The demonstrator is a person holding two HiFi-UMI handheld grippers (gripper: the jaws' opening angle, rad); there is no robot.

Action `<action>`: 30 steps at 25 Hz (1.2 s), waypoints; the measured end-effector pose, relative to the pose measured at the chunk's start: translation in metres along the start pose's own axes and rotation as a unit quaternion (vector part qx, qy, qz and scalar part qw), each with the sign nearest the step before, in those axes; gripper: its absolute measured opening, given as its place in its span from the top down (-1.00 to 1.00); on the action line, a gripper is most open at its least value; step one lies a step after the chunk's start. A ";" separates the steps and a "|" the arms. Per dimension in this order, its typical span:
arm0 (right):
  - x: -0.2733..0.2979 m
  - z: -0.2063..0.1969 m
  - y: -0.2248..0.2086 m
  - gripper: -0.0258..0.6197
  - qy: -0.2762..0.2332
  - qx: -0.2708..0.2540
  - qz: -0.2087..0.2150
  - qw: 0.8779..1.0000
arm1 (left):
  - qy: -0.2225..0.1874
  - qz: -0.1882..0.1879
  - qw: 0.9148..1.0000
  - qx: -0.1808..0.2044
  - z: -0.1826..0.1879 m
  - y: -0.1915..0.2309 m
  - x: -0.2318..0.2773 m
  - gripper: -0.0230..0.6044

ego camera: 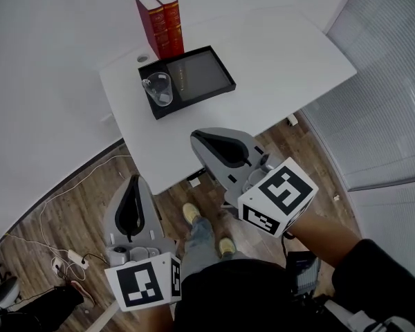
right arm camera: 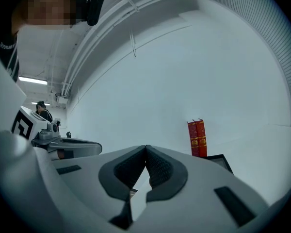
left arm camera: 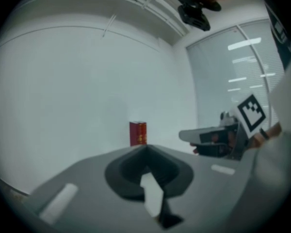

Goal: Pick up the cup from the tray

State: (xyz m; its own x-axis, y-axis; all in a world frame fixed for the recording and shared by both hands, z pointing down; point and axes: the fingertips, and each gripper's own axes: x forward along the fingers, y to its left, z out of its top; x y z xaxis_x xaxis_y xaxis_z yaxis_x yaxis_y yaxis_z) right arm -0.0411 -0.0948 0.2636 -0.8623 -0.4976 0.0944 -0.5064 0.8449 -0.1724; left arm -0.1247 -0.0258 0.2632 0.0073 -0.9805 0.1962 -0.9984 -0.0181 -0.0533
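Cup (ego camera: pixel 158 88) is seen at the 9 o'clock end of the tray (ego camera: pixel 197 75) on the tabletop (ego camera: pixel 277 54), well apart from the left claw (ego camera: pixel 135 182) and right claw (ego camera: pixel 196 137), both pressed together and empty, presumably since it has not yet been reached.

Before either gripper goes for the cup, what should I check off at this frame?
1. Cup stands in the tray's left end: ok.
2. Left gripper empty: ok, jaws together.
3. Right gripper empty: ok, jaws together.
4. Jaws open for a grasp: not ok.
5. Gripper at the cup: not ok, both short of the table.
6. Red books clear of the cup: ok, behind the tray.
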 end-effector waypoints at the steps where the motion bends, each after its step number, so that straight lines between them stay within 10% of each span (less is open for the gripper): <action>1: 0.005 0.002 -0.003 0.88 0.002 -0.001 -0.001 1.000 | 0.000 0.000 1.000 -0.002 0.002 0.004 0.006 0.92; 30: 0.096 0.043 -0.054 0.88 -0.012 -0.013 -0.046 0.999 | -0.005 -0.040 0.999 0.010 0.027 0.071 0.096 0.92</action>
State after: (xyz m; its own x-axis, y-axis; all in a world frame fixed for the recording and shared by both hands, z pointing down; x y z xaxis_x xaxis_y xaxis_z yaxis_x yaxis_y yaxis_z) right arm -0.0969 -0.1964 0.2402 -0.8117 -0.5778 0.0856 -0.5840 0.7998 -0.1390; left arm -0.1929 -0.1268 0.2514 0.0874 -0.9779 0.1899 -0.9933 -0.0999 -0.0573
